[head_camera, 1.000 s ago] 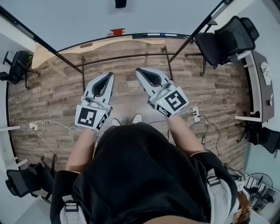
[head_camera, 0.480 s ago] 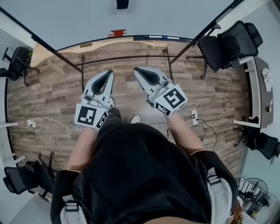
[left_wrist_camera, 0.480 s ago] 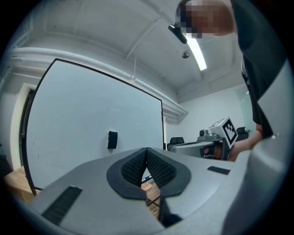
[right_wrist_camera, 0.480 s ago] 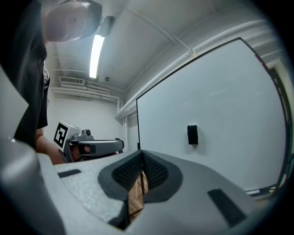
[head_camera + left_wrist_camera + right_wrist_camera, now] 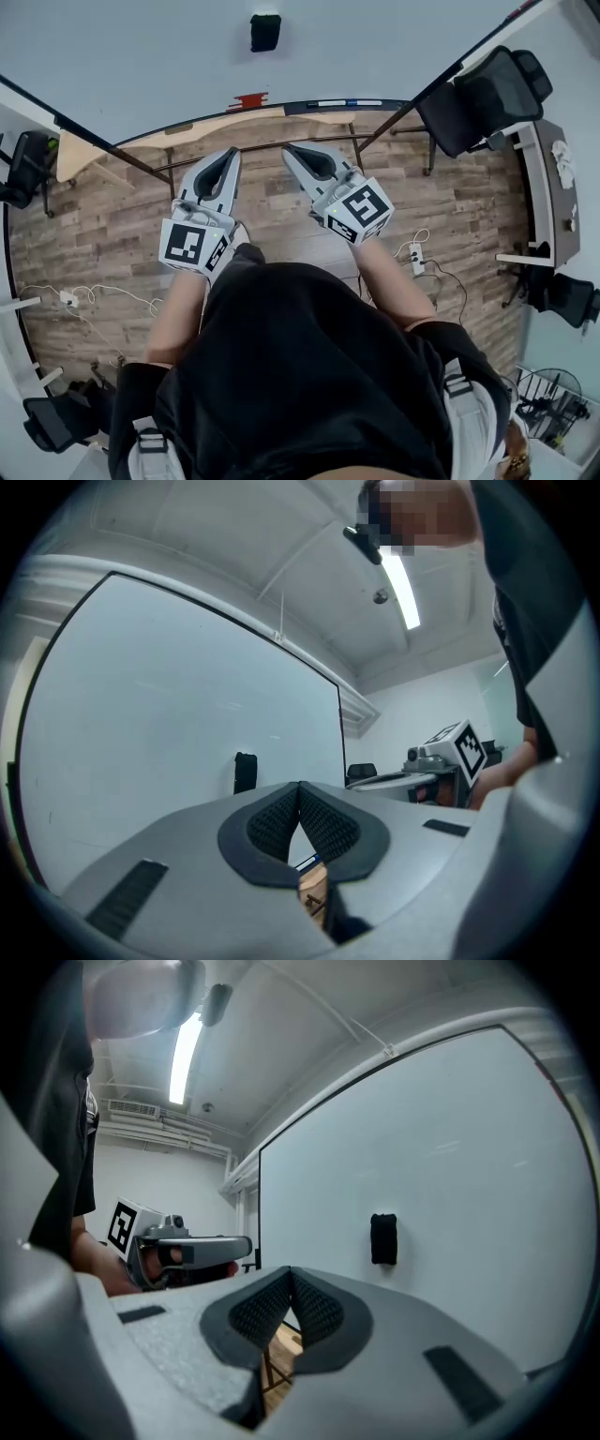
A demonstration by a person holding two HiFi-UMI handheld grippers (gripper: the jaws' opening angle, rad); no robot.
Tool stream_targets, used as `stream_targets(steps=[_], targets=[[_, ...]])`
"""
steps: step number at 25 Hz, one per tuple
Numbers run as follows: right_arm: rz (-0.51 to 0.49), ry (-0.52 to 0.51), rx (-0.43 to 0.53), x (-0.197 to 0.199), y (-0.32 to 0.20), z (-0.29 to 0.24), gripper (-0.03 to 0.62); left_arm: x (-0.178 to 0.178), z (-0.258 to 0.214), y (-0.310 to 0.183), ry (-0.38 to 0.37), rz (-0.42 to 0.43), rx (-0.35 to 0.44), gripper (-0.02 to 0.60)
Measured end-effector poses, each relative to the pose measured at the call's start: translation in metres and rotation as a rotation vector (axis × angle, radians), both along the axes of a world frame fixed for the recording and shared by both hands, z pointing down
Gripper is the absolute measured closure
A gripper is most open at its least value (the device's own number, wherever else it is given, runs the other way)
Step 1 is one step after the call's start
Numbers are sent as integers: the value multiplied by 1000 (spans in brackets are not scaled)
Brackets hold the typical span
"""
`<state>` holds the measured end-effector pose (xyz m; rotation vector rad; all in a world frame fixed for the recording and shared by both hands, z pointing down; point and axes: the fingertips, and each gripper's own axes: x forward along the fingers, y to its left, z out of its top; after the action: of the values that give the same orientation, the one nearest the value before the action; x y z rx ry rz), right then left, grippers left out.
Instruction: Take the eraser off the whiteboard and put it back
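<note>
A black eraser [image 5: 265, 32] clings to the whiteboard [image 5: 141, 66] ahead of me; the same eraser [image 5: 245, 772] shows in the left gripper view and again, as a dark block [image 5: 382, 1238], in the right gripper view. My left gripper [image 5: 231, 153] is level, pointed at the board, its jaws shut and empty. My right gripper [image 5: 290, 149] is beside it, also shut with nothing held. Both tips are still some way short of the board and the eraser. The left gripper [image 5: 300, 787] shows its pads meeting at the tip, as does the right gripper [image 5: 290, 1272].
The board's tray [image 5: 309, 105] holds markers and a red object [image 5: 249, 97]. A stand of dark metal bars [image 5: 262, 141] props the board over the wooden floor. Office chairs [image 5: 487, 94] stand right and left [image 5: 23, 164]; cables and a power strip [image 5: 416, 258] lie on the floor.
I have stepped closer to the whiteboard; both grippers have moved forward together and the eraser now sits lower and larger in the head view. The jaws have stayed shut.
</note>
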<state>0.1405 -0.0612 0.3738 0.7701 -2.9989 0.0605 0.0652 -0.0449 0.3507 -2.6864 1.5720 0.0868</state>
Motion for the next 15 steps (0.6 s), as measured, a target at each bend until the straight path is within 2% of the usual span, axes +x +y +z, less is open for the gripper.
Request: stream_targets(steps=[8, 15], targets=[[83, 18, -6, -38, -69, -1, 592, -38, -3, -72, -9, 61, -4, 586], [222, -25, -6, -56, -124, -14, 592, -64, -6, -123, -18, 116, 3, 586]])
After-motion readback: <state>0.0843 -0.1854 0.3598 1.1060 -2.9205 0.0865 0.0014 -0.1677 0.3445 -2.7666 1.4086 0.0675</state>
